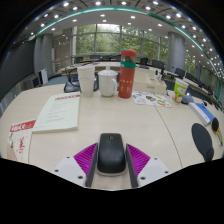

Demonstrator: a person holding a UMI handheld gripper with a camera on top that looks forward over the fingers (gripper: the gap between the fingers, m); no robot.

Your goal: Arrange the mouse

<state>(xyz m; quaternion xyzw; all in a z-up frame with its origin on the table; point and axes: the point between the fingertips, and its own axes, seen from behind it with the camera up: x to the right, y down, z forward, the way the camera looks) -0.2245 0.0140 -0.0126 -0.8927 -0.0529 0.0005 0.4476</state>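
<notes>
A black computer mouse (111, 152) lies lengthwise between my two fingers, its nose pointing away from me. My gripper (111, 150) is shut on the mouse, with both fingers against its sides. The magenta pads (86, 157) fan out on either side of it. The mouse hangs over the near part of a pale wooden table (110, 118). I cannot see its underside, so I cannot tell whether it touches the tabletop.
Beyond the fingers stand a white mug (107, 83) and a tall red bottle (127, 74). A booklet (58, 112) and a red-and-white sheet (20, 135) lie to the left. To the right are a dark oval object (203, 140), a green cup (180, 90) and papers.
</notes>
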